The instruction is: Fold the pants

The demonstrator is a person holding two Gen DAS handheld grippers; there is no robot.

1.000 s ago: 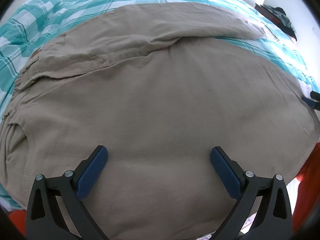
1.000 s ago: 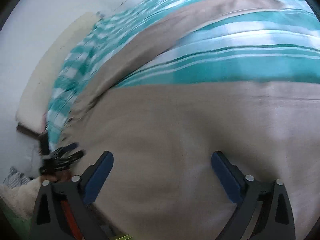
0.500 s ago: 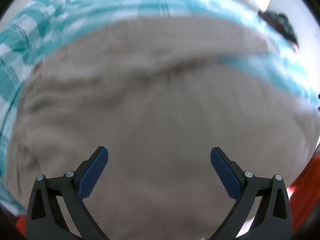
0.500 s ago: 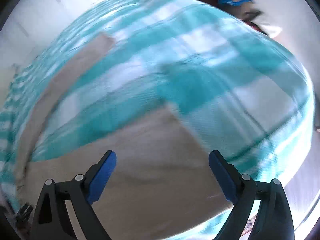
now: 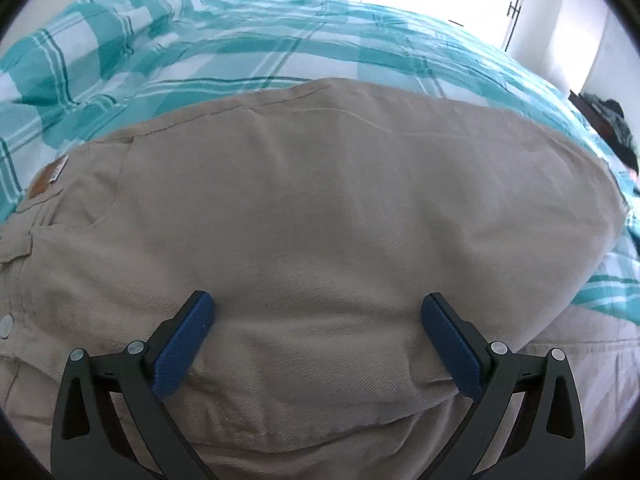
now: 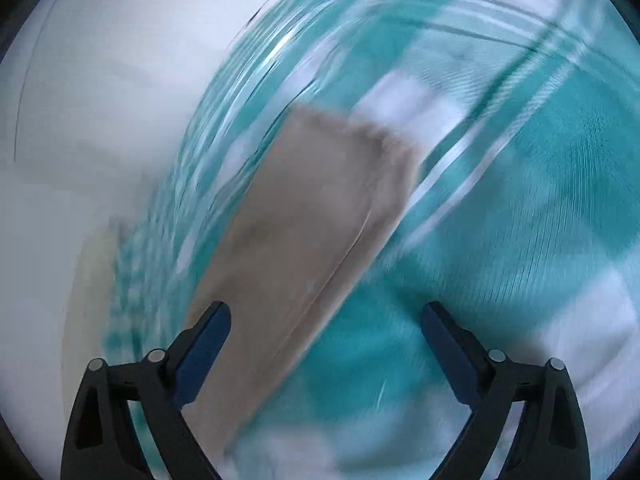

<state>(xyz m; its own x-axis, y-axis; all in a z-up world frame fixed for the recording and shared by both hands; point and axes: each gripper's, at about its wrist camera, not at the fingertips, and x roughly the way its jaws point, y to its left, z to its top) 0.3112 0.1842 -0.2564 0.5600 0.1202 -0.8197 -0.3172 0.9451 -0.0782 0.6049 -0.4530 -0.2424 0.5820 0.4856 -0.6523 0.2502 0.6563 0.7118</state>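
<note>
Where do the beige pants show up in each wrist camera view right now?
Left wrist: the pants fill the middle and lower frame, waistband at left.
Right wrist: only a blurred leg end runs diagonally from centre to lower left.
Shared landmark: the teal checked bedspread under the pants.

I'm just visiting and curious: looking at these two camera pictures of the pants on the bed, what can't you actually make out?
- Right wrist view: motion blur smears the pants and the checked bedspread; the hem's stitching is unreadable.
- Left wrist view: the small label at the waistband is too small to read.
- Left wrist view: the waistband's left end and the pants' near part are cut off by the picture's edge.
- Left wrist view: the dark items at far right are too distorted to identify.
</note>
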